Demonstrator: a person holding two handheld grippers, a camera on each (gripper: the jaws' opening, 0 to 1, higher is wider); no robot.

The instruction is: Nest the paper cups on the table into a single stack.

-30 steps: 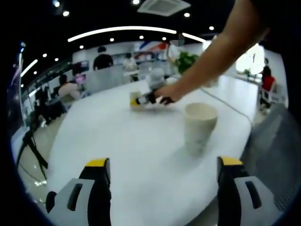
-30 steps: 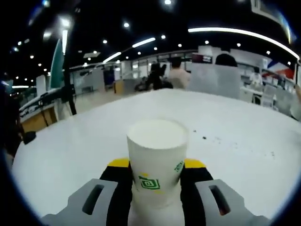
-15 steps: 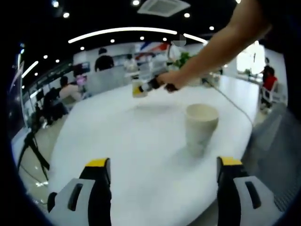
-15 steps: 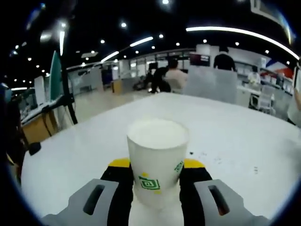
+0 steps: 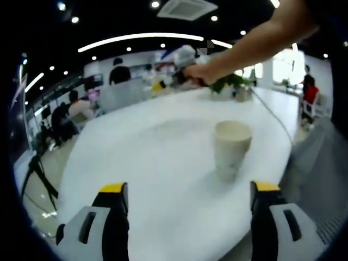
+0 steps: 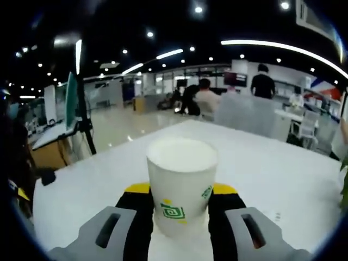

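A white paper cup (image 5: 232, 149) stands upright on the white table (image 5: 157, 163), ahead and slightly right of my left gripper (image 5: 185, 193), which is open with nothing between its yellow-tipped jaws. In the left gripper view the person's arm reaches across from the right, holding the right gripper (image 5: 173, 80) up above the far side of the table. In the right gripper view a second white paper cup (image 6: 181, 185) with a green logo is clamped between the jaws of my right gripper (image 6: 180, 191), held above the table (image 6: 261, 179).
The table's curved edge (image 5: 283, 157) runs close on the right in the left gripper view. A potted plant (image 5: 231, 84) stands at the far end. People sit and stand at desks behind. A tripod (image 5: 38, 174) stands on the floor to the left.
The right gripper has lifted its cup off the table and risen; in the left gripper view it has gone from the tabletop to well above the far edge. The left gripper has stayed put.
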